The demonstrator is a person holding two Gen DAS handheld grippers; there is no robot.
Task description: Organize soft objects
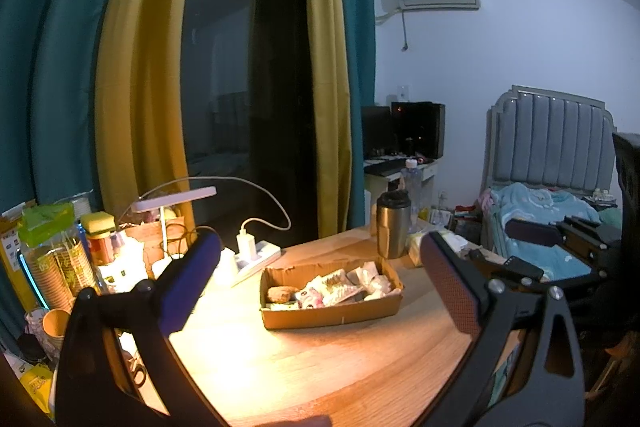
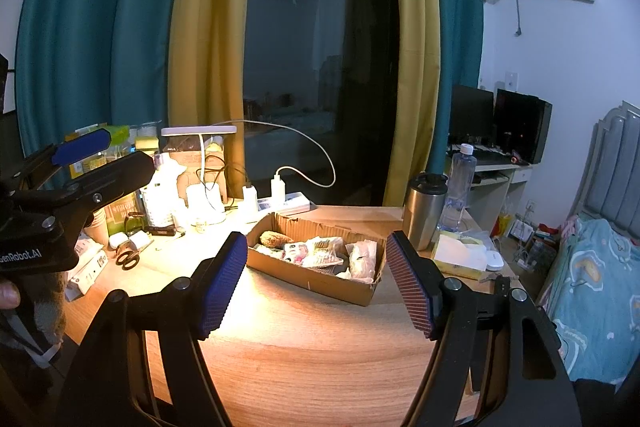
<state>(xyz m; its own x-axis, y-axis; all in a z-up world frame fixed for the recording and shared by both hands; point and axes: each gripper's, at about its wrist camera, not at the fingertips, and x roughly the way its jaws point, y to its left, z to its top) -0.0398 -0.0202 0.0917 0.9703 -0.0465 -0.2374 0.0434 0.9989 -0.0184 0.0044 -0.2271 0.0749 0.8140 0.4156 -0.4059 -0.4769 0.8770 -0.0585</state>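
From the left wrist view, the left gripper (image 1: 320,267) hovers above the wooden table (image 1: 320,367) with its fingers (image 1: 192,279) spread wide and nothing between them; ahead of the fingers, roughly centred in the gap, sits a shallow cardboard box (image 1: 332,315) holding the soft objects (image 1: 340,289), a brownish lump at its left end and several crinkly white and pink packets heaped beside it. A steel tumbler (image 1: 393,225) stands beyond the box, nearer the right finger. From the right wrist view, the right gripper (image 2: 316,279) is likewise parted and empty, and the same box lies just ahead between its fingers, the packets piled inside (the left gripper shows off to the left, held up in a hand (image 2: 8,295)). The bare table on the near side of both pairs of fingers carries no loose soft item. This fits either soft things about to be lifted out and sorted, or things already gathered into the box with the grippers drawn clear, so I judge no particular move is settled.
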